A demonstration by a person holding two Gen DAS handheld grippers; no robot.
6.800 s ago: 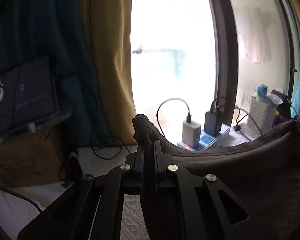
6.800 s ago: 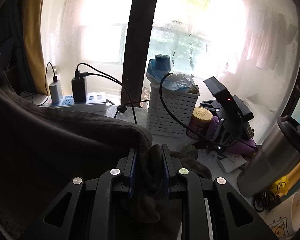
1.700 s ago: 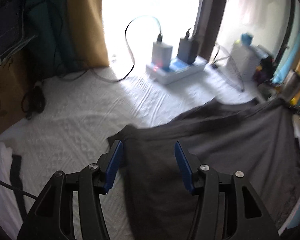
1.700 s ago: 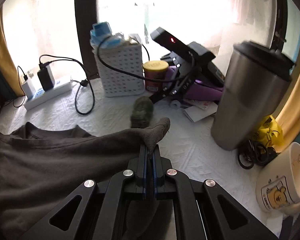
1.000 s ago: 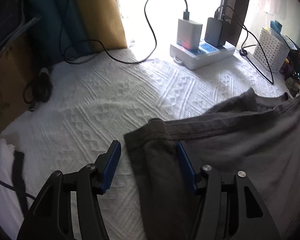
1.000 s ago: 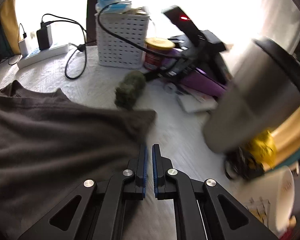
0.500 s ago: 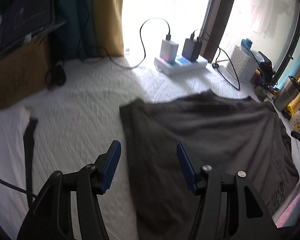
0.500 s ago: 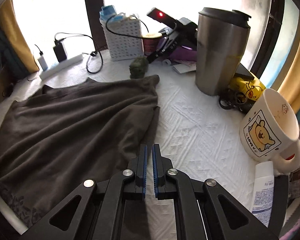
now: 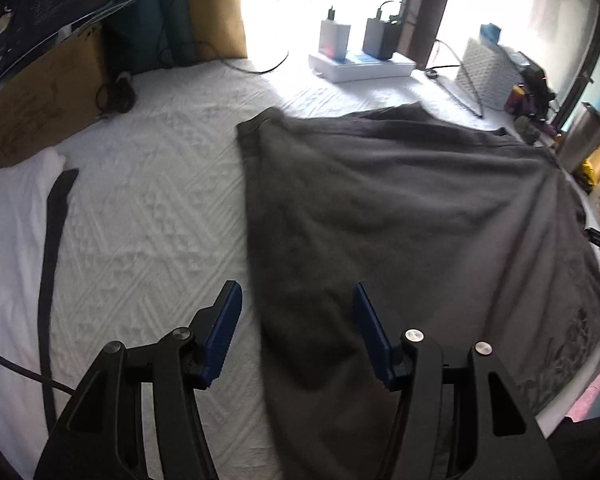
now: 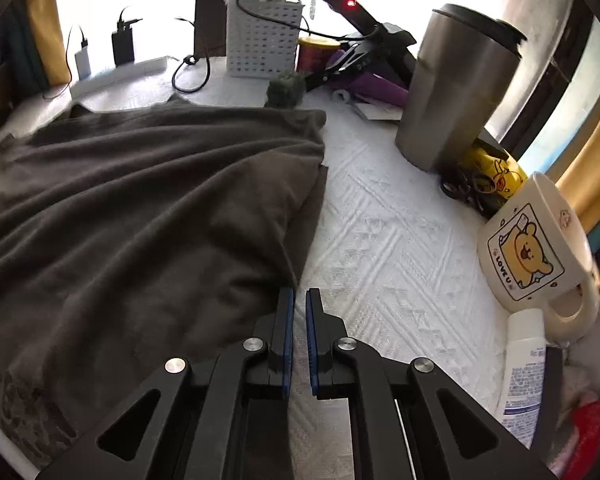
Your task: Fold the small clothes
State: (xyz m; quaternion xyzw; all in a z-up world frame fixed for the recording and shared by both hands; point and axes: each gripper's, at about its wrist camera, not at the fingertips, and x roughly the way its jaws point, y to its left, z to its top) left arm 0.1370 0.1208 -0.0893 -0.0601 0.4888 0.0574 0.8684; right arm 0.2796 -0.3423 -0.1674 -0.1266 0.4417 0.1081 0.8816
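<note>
A dark grey shirt (image 9: 400, 208) lies spread flat on the white textured bedspread (image 9: 148, 216), collar toward the window. My left gripper (image 9: 296, 320) hovers open above the shirt's left edge, near the hem; the cloth passes under its blue pads (image 9: 224, 332) without touching them. In the right wrist view the shirt (image 10: 140, 200) fills the left half. My right gripper (image 10: 299, 304) is shut with nothing between its pads. It sits just off the shirt's right edge, over bare bedspread (image 10: 380, 248).
A power strip (image 9: 360, 66) with chargers and a white basket (image 10: 262, 40) stand by the window. A steel tumbler (image 10: 456, 92), bear mug (image 10: 536, 240) and white tube (image 10: 520, 364) crowd the right side. A cardboard box (image 9: 36, 100) and black strap (image 9: 52, 240) lie left.
Both grippers have drawn back from the shoulders toward the hem, so more of the shirt shows. The shirt lies still. Left stays open, right stays shut and empty.
</note>
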